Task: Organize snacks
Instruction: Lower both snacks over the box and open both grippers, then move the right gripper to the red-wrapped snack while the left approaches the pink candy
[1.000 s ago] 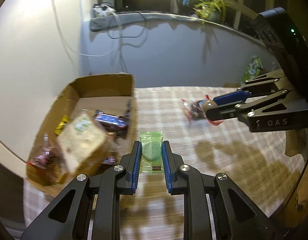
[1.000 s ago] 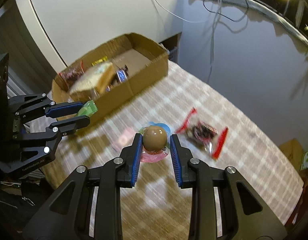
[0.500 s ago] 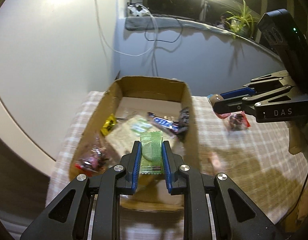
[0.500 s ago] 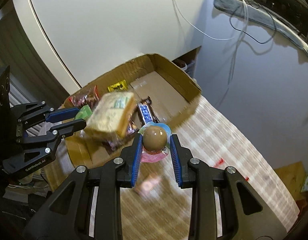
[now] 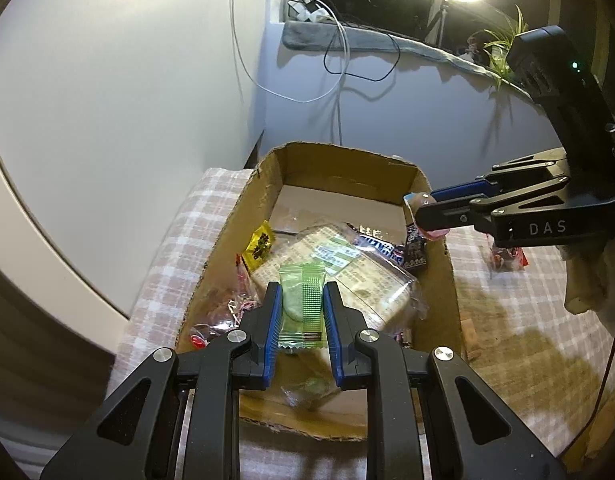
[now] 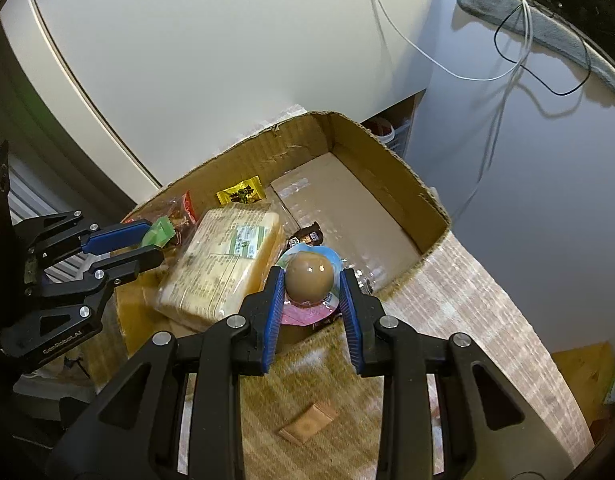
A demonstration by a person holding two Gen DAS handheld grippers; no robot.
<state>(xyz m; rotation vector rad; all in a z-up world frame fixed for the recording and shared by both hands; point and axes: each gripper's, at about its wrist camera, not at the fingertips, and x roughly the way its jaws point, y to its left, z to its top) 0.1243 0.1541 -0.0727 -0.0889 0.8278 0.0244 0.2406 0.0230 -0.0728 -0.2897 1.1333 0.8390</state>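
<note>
My left gripper (image 5: 301,294) is shut on a green snack packet (image 5: 302,308), held above the near end of the cardboard box (image 5: 349,166). My right gripper (image 6: 311,280) is shut on a packaged brown egg (image 6: 309,278) over the box's right wall; in the left wrist view that gripper (image 5: 421,210) comes in from the right. The box (image 6: 391,172) holds a wrapped sandwich (image 6: 223,258), a yellow candy (image 6: 240,194), a dark chocolate bar (image 5: 373,244) and a red-trimmed bag (image 5: 217,316). The left gripper (image 6: 153,242) shows at the left of the right wrist view.
The box sits on a checked tablecloth (image 5: 519,312) beside a pale wall. A red snack bag (image 5: 507,258) lies on the cloth right of the box, and a small tan packet (image 6: 307,426) lies below my right gripper. Cables (image 5: 341,72) hang down the wall.
Both grippers have moved toward the box with their snacks. The left now hangs over the box's contents, the right has reached the box's right wall.
</note>
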